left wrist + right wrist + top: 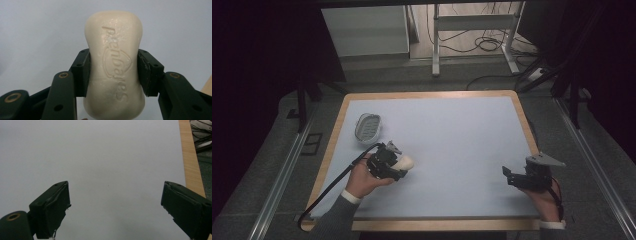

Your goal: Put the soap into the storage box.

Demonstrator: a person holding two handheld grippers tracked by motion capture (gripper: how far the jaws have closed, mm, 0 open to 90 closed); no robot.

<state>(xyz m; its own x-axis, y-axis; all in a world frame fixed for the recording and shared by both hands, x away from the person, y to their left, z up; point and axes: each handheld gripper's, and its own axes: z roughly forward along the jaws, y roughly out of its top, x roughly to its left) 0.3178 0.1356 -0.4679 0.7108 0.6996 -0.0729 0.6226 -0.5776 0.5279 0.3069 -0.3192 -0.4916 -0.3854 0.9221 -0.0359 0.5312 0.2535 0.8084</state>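
Jaws of left gripper (113, 72) clamp the cream embossed soap bar (115, 67); right gripper (115, 207) gapes empty. Likely destination, the oval grey ridged soap dish (368, 127), sits unfilled just beyond the bar.

- The dish (368, 127) sits on the table (452, 145) at its far left.
- The left tool (398, 167) is just in front of the dish, nearer the person, with the soap (405, 162) between its jaws.
- The right tool (510, 176) is well apart, at the table's near right.
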